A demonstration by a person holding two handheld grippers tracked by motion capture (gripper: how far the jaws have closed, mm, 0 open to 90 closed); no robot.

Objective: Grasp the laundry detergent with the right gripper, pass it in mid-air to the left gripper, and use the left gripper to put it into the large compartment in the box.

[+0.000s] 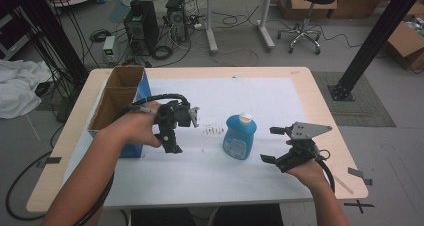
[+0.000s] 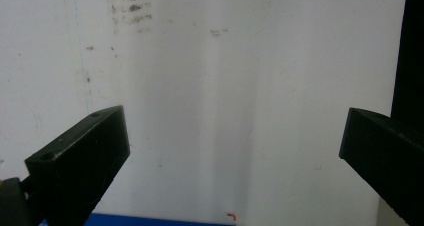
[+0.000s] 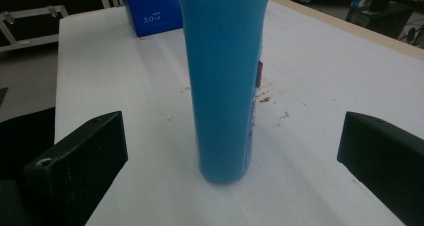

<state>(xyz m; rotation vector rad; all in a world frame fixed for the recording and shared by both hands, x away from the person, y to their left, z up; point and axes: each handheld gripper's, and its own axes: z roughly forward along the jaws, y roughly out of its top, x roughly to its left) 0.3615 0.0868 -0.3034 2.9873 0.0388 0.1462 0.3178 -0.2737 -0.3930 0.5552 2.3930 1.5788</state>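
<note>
A blue bottle (image 1: 240, 138) with a white cap stands upright on the white sheet (image 1: 260, 98) near the table's middle. My right gripper (image 1: 272, 145) is open just to its right, jaws pointing at it. In the right gripper view the bottle (image 3: 225, 86) stands a little ahead of the wide-apart jaws of the right gripper (image 3: 232, 141), touching neither. My left gripper (image 1: 184, 133) hovers left of the bottle, turned down toward the sheet. In the left gripper view the left gripper (image 2: 235, 136) is open, with bare white sheet (image 2: 225, 76) between its jaws.
An open cardboard box (image 1: 120, 93) with blue sides stands at the table's left edge, beside my left hand; its blue wall (image 3: 152, 8) shows beyond the bottle. Small brown stains (image 1: 215, 131) mark the sheet. Computer towers (image 1: 142, 26), cables and a stool (image 1: 305, 16) stand on the floor beyond.
</note>
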